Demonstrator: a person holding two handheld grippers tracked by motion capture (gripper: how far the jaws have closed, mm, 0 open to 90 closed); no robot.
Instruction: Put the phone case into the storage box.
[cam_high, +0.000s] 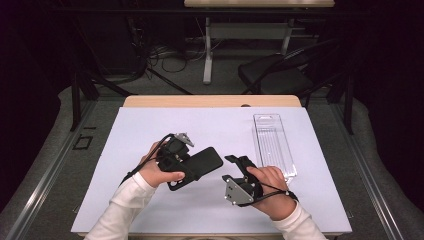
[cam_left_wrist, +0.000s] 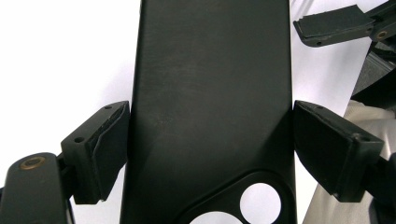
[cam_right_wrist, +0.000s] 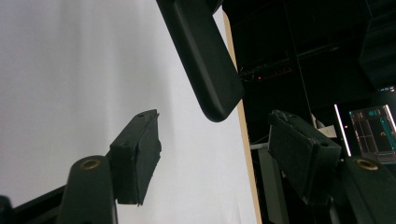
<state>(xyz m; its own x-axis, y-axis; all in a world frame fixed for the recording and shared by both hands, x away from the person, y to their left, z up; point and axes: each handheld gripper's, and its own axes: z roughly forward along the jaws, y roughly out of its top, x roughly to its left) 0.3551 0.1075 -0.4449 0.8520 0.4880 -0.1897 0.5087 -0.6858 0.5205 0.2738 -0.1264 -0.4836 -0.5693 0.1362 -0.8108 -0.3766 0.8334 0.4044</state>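
A black phone case (cam_high: 204, 162) is held just above the white mat (cam_high: 145, 125), with my left gripper (cam_high: 187, 173) shut on it near the end with the camera cut-out. In the left gripper view both pads (cam_left_wrist: 109, 140) press the case's (cam_left_wrist: 210, 70) long sides around my left gripper (cam_left_wrist: 210, 144). My right gripper (cam_high: 238, 162) stands open a little to the right of the case's free end, nothing between its jaws. In the right gripper view the case's rounded end (cam_right_wrist: 205, 60) hangs ahead of my open right gripper (cam_right_wrist: 217, 151), apart from it.
A clear plastic package (cam_high: 272, 142) lies lengthwise on the mat's right side, just beyond my right hand. The wooden table edge (cam_high: 210, 101) runs along the far side. A black chair (cam_high: 280, 72) and a second table's legs stand on the floor behind.
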